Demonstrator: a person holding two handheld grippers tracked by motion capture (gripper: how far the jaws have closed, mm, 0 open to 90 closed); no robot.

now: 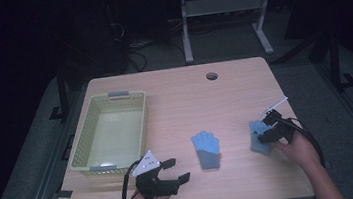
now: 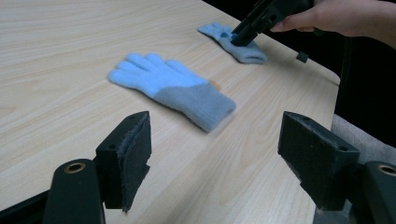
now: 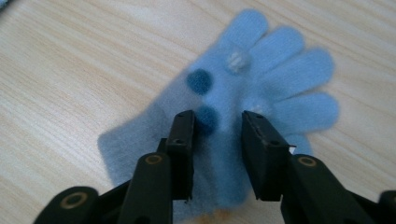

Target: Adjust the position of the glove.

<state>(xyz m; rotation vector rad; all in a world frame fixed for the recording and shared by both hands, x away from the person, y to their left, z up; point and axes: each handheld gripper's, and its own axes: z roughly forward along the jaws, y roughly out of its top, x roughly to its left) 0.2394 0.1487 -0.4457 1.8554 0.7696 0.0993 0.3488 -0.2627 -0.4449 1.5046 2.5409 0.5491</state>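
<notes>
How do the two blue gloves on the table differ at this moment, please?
The middle glove lies untouched, while the right glove has the right gripper down on it, jaws straddling its palm. The right glove shows dark and white dots; the middle glove shows none. Both lie flat, light blue with greyer cuffs.

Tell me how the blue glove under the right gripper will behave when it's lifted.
The glove looks like soft knit lying flat, so it will probably droop limply. It seems light and fuzzy, so the right gripper, jaws straddling its middle, should hold a pinched fold without slipping.
</notes>
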